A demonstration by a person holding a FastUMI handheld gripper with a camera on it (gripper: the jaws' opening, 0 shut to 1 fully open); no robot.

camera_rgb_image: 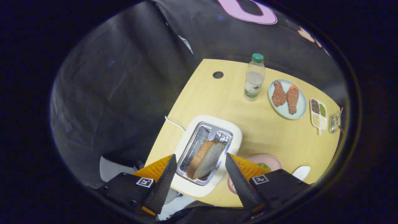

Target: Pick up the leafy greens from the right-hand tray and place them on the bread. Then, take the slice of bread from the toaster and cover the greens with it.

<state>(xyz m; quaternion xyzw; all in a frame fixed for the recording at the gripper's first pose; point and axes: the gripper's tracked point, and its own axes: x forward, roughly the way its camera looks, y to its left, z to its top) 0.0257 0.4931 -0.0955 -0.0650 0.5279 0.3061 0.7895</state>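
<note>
A white toaster (206, 149) lies below me on the wooden table (264, 137), with a slice of bread (205, 159) standing tilted in its right slot. My gripper (200, 163) hovers above it, open, and the slice shows between the two fingers with a gap on each side. A pink plate (264, 161) sits just right of the toaster, half hidden by the right finger (238, 179). A bit of leafy green (264, 165) shows on that plate.
A water bottle (254, 77) with a green cap stands beyond the toaster. Right of it lies a pale blue plate (287, 99) with two pieces of meat, then a small divided dish (319, 113) and a glass container (334, 122). A white cord (174, 123) runs off the toaster's left side.
</note>
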